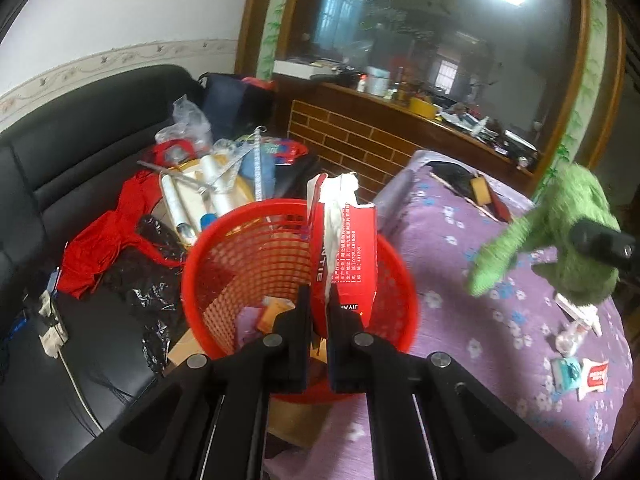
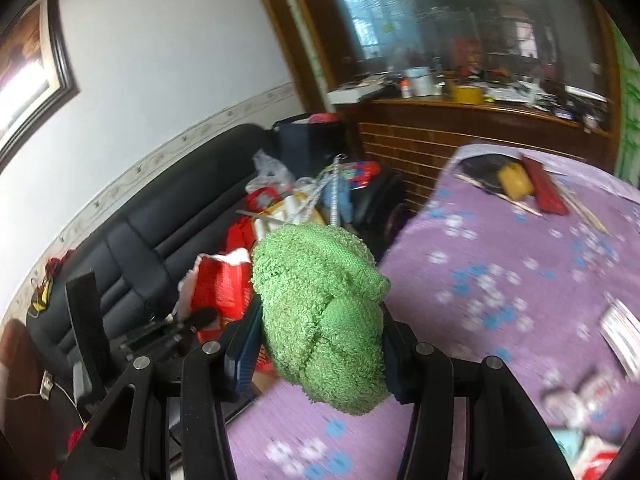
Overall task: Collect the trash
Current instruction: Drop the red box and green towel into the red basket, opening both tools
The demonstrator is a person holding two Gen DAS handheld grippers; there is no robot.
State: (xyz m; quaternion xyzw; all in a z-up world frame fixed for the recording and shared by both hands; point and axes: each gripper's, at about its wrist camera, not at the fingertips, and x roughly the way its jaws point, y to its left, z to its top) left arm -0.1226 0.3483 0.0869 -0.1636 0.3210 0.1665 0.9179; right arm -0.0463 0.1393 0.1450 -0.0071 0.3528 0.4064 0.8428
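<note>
My left gripper (image 1: 319, 304) is shut on the near rim of a red mesh trash basket (image 1: 224, 280) and holds it at the edge of the purple flowered table (image 1: 460, 264). A red carton (image 1: 352, 248) with white plastic stands in the basket, with paper scraps at the bottom. My right gripper (image 2: 320, 320) is shut on a bunched green towel (image 2: 324, 312) above the table; it also shows at the right of the left wrist view (image 1: 560, 248). Small wrappers (image 1: 584, 372) lie on the table at the right.
A black sofa (image 1: 80, 160) on the left is piled with red cloth (image 1: 108, 248), black plastic bags, rolls and packaging. A brick-fronted wooden counter (image 1: 360, 144) with clutter stands behind. A yellow block, a red case and sticks (image 2: 532, 188) lie at the table's far end.
</note>
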